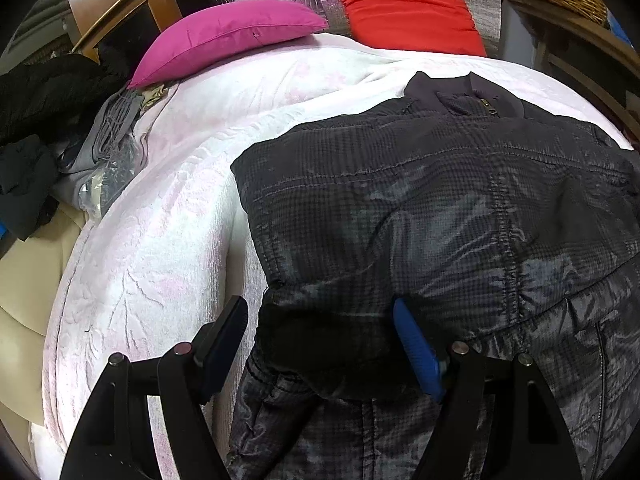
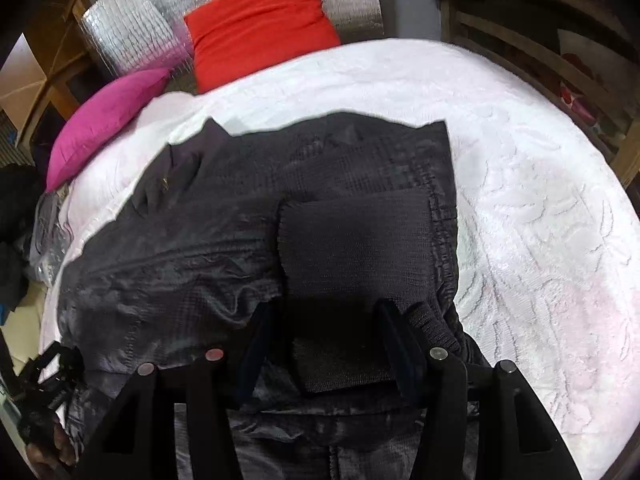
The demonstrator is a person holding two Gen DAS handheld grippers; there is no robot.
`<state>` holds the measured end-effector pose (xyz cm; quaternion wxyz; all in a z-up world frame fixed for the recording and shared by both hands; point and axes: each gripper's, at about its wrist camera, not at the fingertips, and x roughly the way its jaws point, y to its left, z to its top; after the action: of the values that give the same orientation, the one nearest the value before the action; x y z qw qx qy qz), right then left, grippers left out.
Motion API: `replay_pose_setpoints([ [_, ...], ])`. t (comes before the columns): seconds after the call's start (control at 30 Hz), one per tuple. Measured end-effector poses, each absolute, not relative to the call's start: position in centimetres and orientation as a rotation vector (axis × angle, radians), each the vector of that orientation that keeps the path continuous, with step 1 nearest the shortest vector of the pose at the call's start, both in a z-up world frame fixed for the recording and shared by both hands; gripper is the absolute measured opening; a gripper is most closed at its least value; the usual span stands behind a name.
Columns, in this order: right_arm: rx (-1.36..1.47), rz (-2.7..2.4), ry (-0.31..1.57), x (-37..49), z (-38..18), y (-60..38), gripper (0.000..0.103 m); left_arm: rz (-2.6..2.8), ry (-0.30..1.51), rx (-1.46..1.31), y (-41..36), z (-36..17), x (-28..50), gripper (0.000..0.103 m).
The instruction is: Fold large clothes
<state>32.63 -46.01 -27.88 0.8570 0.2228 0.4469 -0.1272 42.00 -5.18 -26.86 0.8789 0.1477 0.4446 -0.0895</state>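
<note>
A dark grey checked padded jacket (image 1: 440, 200) lies spread on a white bedspread (image 1: 168, 220), collar and zip at the far end. My left gripper (image 1: 320, 328) is open, its fingers either side of a black ribbed cuff (image 1: 320, 344) at the jacket's near left corner. In the right wrist view the same jacket (image 2: 180, 240) lies with a folded-in sleeve and ribbed cuff (image 2: 352, 248) on top. My right gripper (image 2: 324, 332) is open above this cuff, fingers apart and gripping nothing. The left gripper (image 2: 44, 380) shows at the lower left.
A pink cushion (image 1: 224, 36) and a red cushion (image 1: 404, 8) lie at the head of the bed against silver foil padding (image 2: 132, 28). Dark clothes and a grey garment (image 1: 100, 140) are piled at the left. Wooden furniture (image 2: 540, 60) stands on the right.
</note>
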Motion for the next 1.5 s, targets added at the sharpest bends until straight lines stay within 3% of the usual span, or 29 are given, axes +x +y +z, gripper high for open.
replay_pose_setpoints([
  [0.27,0.491,-0.231,0.743,31.3,-23.6,-46.3,0.059,-0.206,0.861,0.275,-5.0,-24.2,41.6,0.076],
  [0.5,0.5,-0.166,0.698,33.7,-24.0,-46.0,0.059,-0.2,0.847,0.172,-4.7,-23.5,43.8,0.077],
  [0.8,0.527,-0.169,0.842,37.8,-29.2,-47.1,0.058,-0.14,0.988,0.123,-5.3,-26.9,46.3,0.082],
  [1.17,0.551,-0.03,0.749,34.7,-25.2,-45.0,0.057,-0.161,0.878,0.135,-5.4,-23.8,43.7,0.082],
  [1.37,0.492,-0.001,0.926,36.6,-28.4,-41.9,0.057,-0.156,0.986,0.221,-6.4,-26.9,44.2,0.083],
  [1.5,0.463,-0.004,0.922,36.6,-27.6,-41.1,0.057,-0.164,0.963,0.184,-5.9,-25.8,43.7,0.082],
])
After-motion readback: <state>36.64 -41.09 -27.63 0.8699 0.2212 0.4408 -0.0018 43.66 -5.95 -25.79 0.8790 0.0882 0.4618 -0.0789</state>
